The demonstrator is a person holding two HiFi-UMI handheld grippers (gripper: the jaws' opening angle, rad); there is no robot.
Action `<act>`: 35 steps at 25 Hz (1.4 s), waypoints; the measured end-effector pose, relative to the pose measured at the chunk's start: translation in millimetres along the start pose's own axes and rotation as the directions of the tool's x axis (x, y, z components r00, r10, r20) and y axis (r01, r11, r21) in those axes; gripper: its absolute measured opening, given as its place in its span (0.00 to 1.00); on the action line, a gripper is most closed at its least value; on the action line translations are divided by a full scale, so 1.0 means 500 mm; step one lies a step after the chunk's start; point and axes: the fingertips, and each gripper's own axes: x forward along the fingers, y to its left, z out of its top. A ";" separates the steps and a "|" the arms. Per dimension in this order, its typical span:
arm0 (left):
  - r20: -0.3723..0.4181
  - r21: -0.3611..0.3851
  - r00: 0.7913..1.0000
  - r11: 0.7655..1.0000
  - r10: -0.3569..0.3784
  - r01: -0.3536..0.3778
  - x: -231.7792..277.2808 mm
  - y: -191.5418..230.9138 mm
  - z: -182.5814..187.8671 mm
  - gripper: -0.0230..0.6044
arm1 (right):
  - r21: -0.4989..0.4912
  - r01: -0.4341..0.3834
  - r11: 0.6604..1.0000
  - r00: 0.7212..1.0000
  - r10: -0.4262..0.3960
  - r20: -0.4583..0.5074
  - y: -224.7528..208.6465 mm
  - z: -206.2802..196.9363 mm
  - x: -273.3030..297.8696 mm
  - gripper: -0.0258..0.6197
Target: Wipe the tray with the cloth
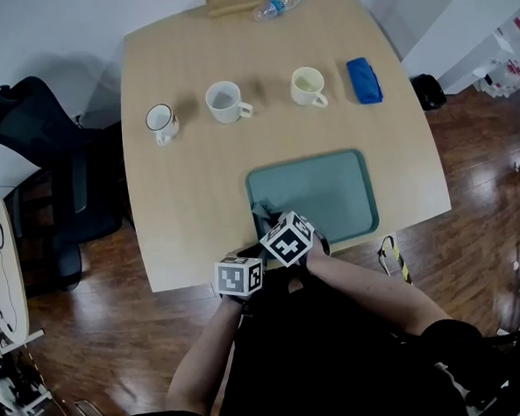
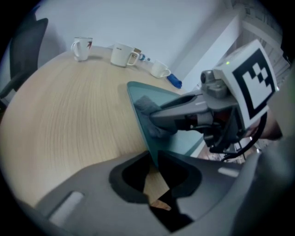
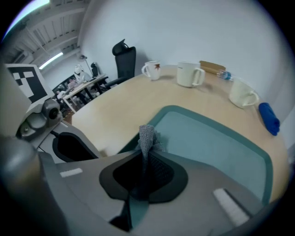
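Bunched grey cloth (image 3: 146,138) on teal tray (image 1: 329,194)

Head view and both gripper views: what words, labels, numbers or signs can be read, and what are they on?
No text can be read in any view.
Middle mug: small dark print, too blurred to read.
Left mug: small red mark, too small to read.
Bottle: blue label, too small to read.
Marker cubes: black-and-white square patterns, no letters or numbers.

Left tool (image 2: 154,160) and right tool (image 3: 144,155) tilt downward together, jaws clamped.
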 end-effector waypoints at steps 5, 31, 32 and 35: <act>0.013 -0.005 1.000 1.000 -0.006 0.006 0.003 0.002 -0.002 0.14 | -0.046 -0.068 0.997 0.997 0.069 0.019 0.025 0.005 0.002 0.09; 0.039 -0.030 0.998 0.999 -0.039 0.040 0.003 -0.005 -0.002 0.13 | 0.161 0.158 0.974 0.987 -0.151 -0.051 -0.135 -0.151 -0.103 0.09; 0.038 -0.030 0.998 0.998 -0.050 0.051 0.005 -0.006 -0.003 0.13 | 0.126 0.128 0.984 0.991 -0.123 -0.045 -0.100 -0.129 -0.086 0.09; 0.031 -0.027 0.998 0.998 -0.063 0.064 0.006 -0.007 -0.003 0.13 | 0.015 0.037 0.999 0.999 -0.036 -0.035 -0.003 -0.074 -0.040 0.09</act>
